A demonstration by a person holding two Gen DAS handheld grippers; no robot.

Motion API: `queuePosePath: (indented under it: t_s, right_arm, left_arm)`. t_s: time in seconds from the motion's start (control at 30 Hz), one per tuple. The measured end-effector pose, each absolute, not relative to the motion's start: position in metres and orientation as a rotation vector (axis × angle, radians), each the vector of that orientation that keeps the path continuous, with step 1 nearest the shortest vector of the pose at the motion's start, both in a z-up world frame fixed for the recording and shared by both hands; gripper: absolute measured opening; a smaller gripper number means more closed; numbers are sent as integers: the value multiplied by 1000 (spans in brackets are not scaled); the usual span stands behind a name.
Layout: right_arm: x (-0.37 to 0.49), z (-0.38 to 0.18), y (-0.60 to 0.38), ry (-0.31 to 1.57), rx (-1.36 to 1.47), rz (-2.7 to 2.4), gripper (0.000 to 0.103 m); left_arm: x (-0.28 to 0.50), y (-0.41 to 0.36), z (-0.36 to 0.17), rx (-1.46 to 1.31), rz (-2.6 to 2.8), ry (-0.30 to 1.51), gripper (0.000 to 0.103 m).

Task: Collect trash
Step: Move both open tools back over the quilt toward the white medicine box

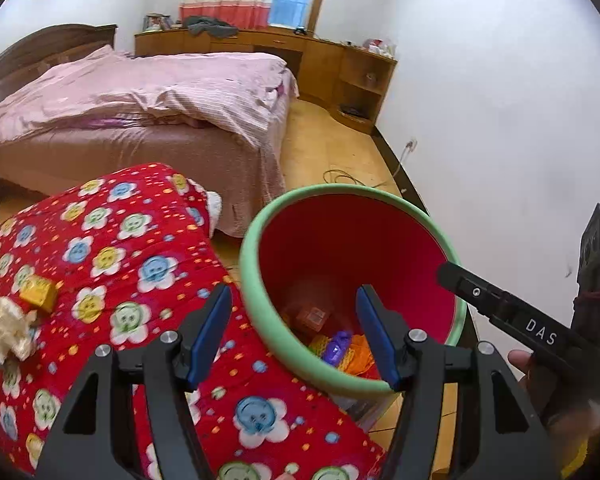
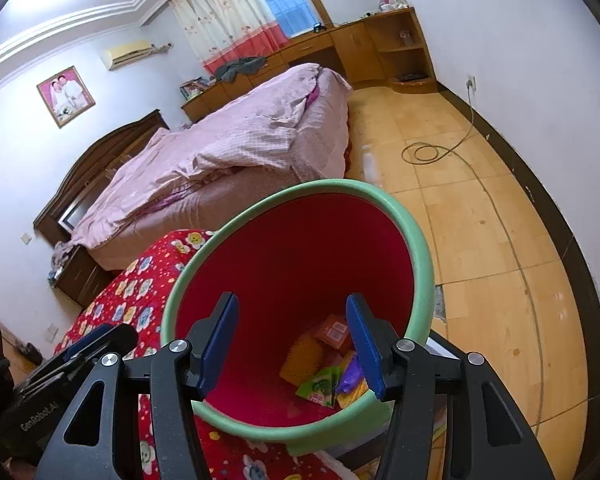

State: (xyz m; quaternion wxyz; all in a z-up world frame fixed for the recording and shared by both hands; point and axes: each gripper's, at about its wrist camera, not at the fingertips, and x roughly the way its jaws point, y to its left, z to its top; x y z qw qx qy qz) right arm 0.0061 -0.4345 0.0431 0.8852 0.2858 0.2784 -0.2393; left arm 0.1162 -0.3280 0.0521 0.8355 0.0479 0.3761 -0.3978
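Bin (image 1: 256, 236) risk: left gripper (image 1: 296, 336), jaws released and empty, straddles the rim; right gripper (image 2: 292, 344), likewise released, hangs over its mouth; either could tip it.

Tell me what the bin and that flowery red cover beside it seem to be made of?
The bin looks like moulded plastic: a smooth, matte green rim and a seamless red inner wall with a soft sheen. The flowery red cover looks like soft padded fabric, perhaps fleece or a quilt: it sags in rounded folds and has a printed cartoon flower pattern.
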Motion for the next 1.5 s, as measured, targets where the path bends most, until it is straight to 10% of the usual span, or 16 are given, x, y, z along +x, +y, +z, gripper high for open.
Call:
queuePosePath:
  t_s: [1.5]
  right_arm:
    - [113,49,-292,746,564,-165,58]
  left_arm:
    - [202,-99,45,96,-221,809,64]
